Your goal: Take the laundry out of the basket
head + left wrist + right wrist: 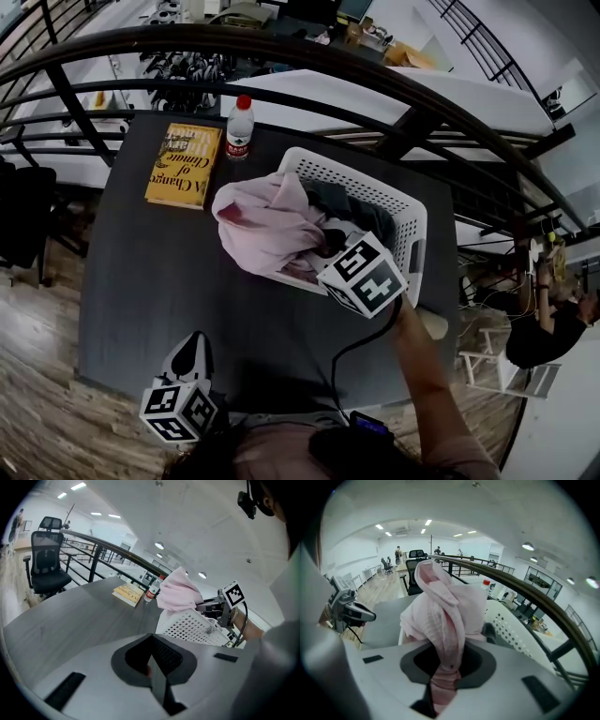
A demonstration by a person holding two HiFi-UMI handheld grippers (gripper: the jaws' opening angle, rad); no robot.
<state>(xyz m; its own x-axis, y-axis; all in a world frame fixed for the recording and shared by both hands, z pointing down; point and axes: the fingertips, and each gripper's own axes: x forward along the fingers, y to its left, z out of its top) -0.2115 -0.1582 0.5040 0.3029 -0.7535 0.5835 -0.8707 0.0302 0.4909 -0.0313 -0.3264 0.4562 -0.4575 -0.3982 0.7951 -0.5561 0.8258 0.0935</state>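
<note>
**Pink garment pinched at the basket's near-left rim**

A dark grey rectangular table (131,281) fills most of the head view. A white perforated plastic laundry basket (412,220) stands on its far right part.

A pale pink woven cotton garment (267,225) is bunched in a tall heap over the basket's near-left rim. Part of it spills outward above the tabletop and the rest trails down inside. The right gripper (443,684) reaches into the basket from the near side. Its jaws are clamped on a twisted fold of this pink garment, which runs straight up from between them and hides much of the basket in the right gripper view.

Darker grey and black laundry (349,214) lies in the basket behind the pink heap, just beyond the right gripper's marker cube.

The left gripper (154,679) is held over the table's near edge, well apart from the basket. Its jaws are pressed together with nothing between them.

A yellow hardcover book (185,164) lies flat at the table's far side, left of the basket. A small clear plastic water bottle with a red cap (240,127) stands upright just beside the book's right edge.
</note>
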